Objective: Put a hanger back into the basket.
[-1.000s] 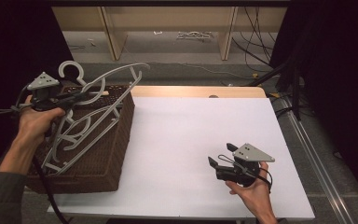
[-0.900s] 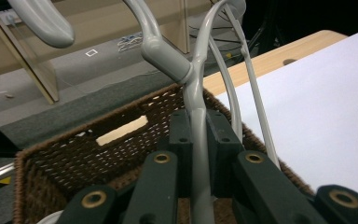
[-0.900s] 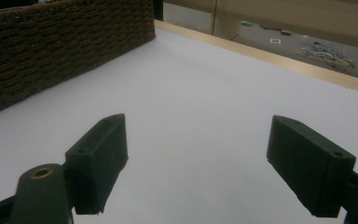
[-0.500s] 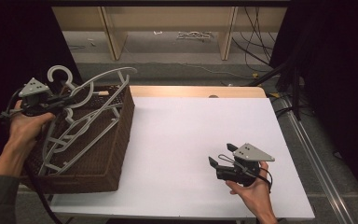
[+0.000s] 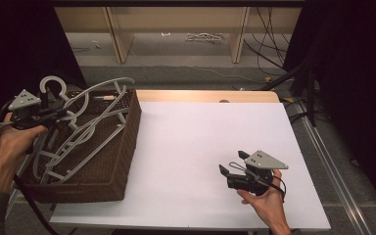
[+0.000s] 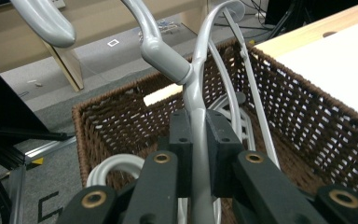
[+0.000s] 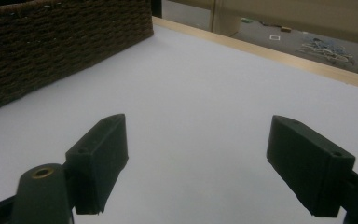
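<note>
The left gripper [image 6: 199, 140] is clamped on the neck of a grey plastic hanger [image 6: 196, 93], held over the brown wicker basket [image 5: 127, 147] just below it, where more grey hangers [image 5: 73, 147] lie piled. The right gripper [image 7: 196, 158] hovers wide and empty above the white tabletop [image 5: 200, 137], well apart from the basket.

Light's pretty uneven: the white surface [image 5: 200, 147] is bright and evenly lit from above, with the room going nearly black at far left and right. No real glare. The close-up claw views are soft, with the near jaws blurry and grainy.
</note>
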`<action>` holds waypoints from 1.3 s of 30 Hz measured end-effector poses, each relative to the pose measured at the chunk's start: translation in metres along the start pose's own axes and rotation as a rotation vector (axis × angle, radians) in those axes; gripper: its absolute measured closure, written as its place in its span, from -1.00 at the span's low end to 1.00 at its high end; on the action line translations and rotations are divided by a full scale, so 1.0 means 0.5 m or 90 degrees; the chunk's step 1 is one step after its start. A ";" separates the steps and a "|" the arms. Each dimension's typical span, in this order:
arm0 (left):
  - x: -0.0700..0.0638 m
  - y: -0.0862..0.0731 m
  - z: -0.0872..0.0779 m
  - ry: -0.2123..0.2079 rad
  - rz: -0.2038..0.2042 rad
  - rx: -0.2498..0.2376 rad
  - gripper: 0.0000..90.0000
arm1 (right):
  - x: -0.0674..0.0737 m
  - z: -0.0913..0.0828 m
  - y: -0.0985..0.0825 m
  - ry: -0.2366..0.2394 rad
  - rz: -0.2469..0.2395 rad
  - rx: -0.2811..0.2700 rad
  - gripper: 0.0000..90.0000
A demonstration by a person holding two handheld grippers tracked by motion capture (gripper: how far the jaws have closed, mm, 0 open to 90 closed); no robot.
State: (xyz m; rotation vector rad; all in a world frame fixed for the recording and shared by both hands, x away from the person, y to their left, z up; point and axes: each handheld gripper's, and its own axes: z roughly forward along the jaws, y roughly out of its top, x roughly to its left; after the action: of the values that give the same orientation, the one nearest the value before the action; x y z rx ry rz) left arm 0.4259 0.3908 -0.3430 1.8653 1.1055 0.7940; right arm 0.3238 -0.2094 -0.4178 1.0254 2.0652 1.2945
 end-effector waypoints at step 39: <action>-0.011 -0.091 0.054 -0.030 0.080 0.159 0.81 | -0.002 0.004 -0.005 0.006 0.018 0.012 -0.53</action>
State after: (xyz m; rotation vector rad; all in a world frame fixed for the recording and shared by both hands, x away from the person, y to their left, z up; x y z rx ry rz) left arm 0.4276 0.3905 -0.3963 2.1690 1.1070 0.7039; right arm 0.3252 -0.2099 -0.4210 1.0622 2.0807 1.2985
